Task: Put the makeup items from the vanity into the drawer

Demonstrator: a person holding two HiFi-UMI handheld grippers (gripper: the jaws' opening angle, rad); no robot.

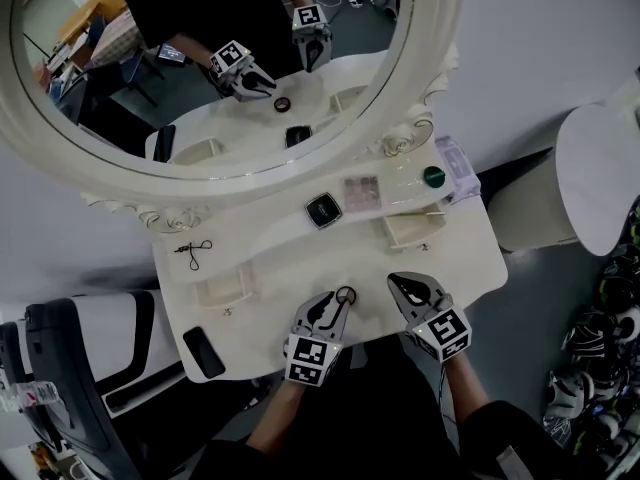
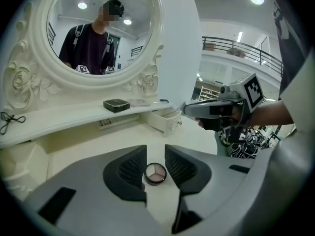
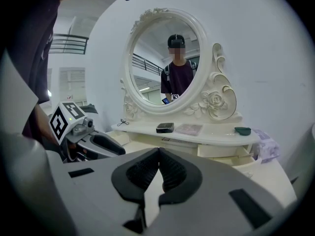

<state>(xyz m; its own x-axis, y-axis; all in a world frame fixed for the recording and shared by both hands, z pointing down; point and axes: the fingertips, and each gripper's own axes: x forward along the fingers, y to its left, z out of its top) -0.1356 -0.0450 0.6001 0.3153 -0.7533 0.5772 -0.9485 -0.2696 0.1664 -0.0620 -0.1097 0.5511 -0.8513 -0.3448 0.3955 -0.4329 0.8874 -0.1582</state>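
A small round compact (image 1: 345, 295) (image 2: 155, 173) with beige and pink pans lies on the vanity top (image 1: 280, 268) at the front. My left gripper (image 1: 337, 306) (image 2: 155, 154) is open, its jaws on either side of the compact without a visible squeeze. To its right my right gripper (image 1: 405, 286) (image 3: 158, 156) hovers shut and empty. A black square compact (image 1: 322, 209) (image 3: 165, 127), a pink palette (image 1: 362, 192) and a green item (image 1: 433, 176) rest on the raised shelf under the mirror. The right drawer (image 1: 410, 230) (image 2: 165, 119) stands open.
A large oval mirror (image 1: 200, 158) rises behind the shelf. A black hair clip (image 1: 193, 251) lies at the shelf's left, a black flat object (image 1: 203, 351) at the table's front left, and a purple pack (image 1: 455, 168) at the far right. A left drawer (image 1: 220, 290) sits below the shelf.
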